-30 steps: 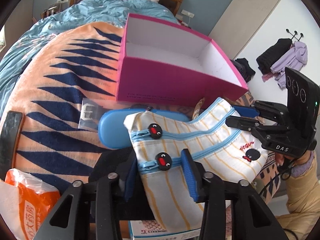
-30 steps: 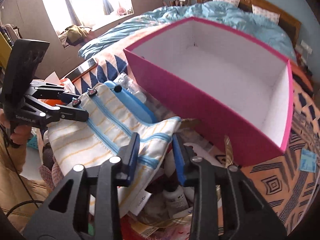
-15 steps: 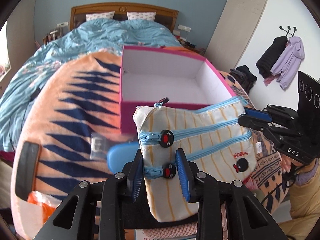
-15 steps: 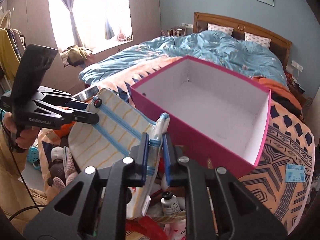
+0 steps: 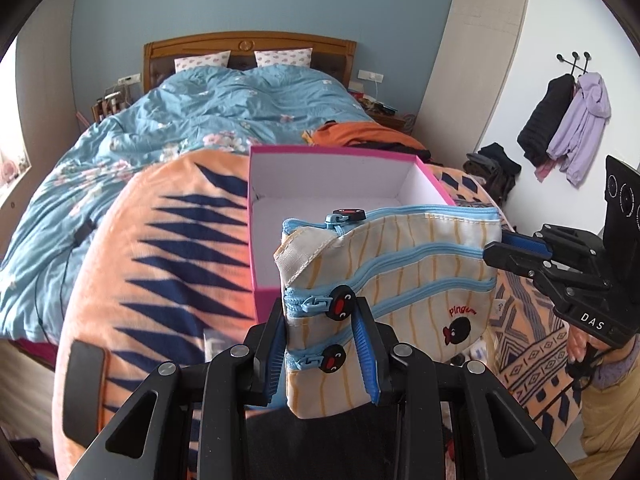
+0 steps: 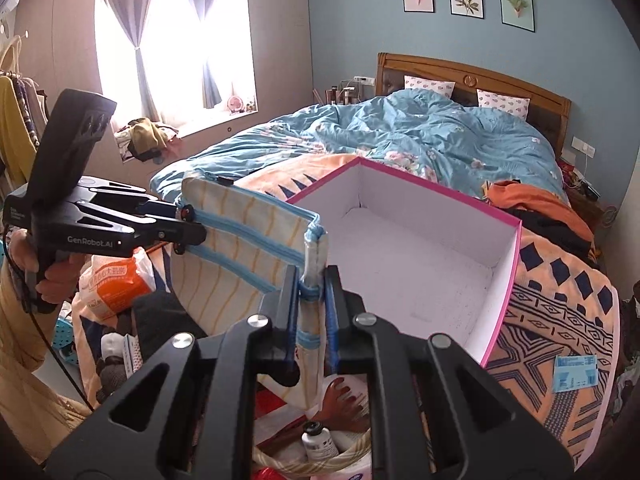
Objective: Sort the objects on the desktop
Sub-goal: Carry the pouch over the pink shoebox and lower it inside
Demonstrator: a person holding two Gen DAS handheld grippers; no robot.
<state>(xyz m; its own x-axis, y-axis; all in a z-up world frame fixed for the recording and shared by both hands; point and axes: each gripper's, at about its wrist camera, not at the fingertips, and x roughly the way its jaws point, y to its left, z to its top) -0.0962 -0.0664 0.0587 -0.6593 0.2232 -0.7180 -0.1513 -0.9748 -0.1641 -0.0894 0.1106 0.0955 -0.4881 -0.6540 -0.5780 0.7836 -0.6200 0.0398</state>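
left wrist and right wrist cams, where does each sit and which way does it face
Left wrist: on the left gripper, facing the bed's headboard; its fingers clamp the striped Pingu zip pouch; the right gripper shows.
Right wrist: on the right gripper, facing across the bed toward the window; the left gripper shows.
Shared: pouch, empty pink cardboard box.

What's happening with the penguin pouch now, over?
Left gripper and right gripper both shut on striped fabric penguin zip pouch. Pouch held up before open pink cardboard box. Nothing between them.
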